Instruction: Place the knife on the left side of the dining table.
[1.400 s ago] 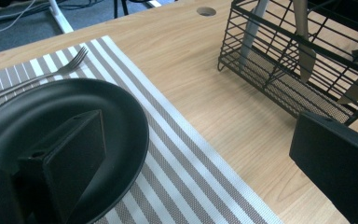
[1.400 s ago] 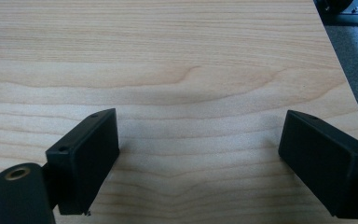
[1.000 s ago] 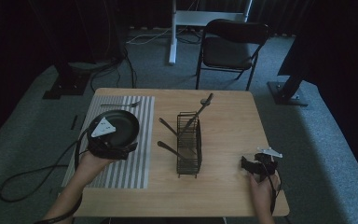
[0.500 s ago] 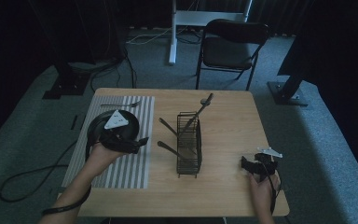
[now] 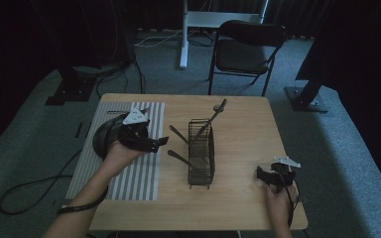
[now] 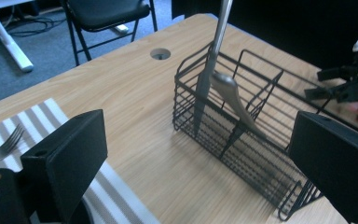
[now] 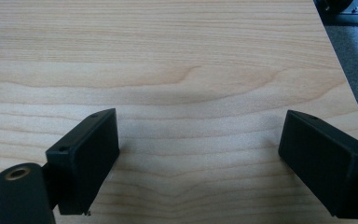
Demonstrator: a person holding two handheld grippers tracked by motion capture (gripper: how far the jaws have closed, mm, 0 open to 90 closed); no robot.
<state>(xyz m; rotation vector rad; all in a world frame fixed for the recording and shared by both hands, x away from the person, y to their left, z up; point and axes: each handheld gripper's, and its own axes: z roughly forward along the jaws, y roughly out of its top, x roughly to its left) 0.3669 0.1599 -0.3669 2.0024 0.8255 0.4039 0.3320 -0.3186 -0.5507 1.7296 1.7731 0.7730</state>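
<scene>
A black wire cutlery basket (image 5: 202,153) stands mid-table with long metal utensils (image 5: 213,116) leaning out of it. My left gripper (image 5: 158,144) hovers open over the striped mat (image 5: 134,173), pointing right at the basket, nothing between its jaws. In the left gripper view the open left gripper (image 6: 200,154) faces the basket (image 6: 251,144), where a utensil handle (image 6: 235,100) leans beside an upright utensil (image 6: 209,70). My right gripper (image 5: 261,174) rests open near the table's front right. In its own view the right gripper (image 7: 200,140) sits over bare wood (image 7: 191,70).
A dark round dish (image 5: 101,139) lies on the mat behind my left hand. A fork (image 6: 4,142) lies on the mat's stripes. The table has a cable hole (image 6: 160,53). A black chair (image 5: 248,47) stands beyond the far edge.
My left gripper has shifted right off the dark dish and turned toward the wire basket. The right gripper has stayed where it was.
</scene>
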